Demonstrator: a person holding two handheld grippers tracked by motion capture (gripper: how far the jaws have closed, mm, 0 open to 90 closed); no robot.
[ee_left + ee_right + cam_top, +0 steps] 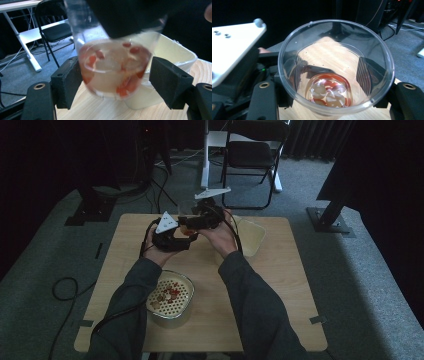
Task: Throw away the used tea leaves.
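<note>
The person is holding a clear plastic cup (335, 67) above the far middle of the worktop (280, 285), between the two grippers. The right gripper (334, 82) is pinching the cup: in the right gripper view its black fingers (365, 75) are pressing on the cup's wall from both sides, and the camera is looking down the open mouth at red and pale bits lying in a little liquid at the bottom. The left gripper (116, 80) is standing with its fingers (171, 81) spread on either side of the cup's lower part; in the left gripper view the right-hand finger is standing clear of the wall, while the left-hand one is sitting at the edge of it, and I cannot tell whether it is touching. Seen from the high view, both grippers are meeting just left of a pale tub (252, 237) on the worktop. Nearer the person, a bowl (170, 296) with a perforated insert is sitting on the worktop, carrying red and tan pieces.
</note>
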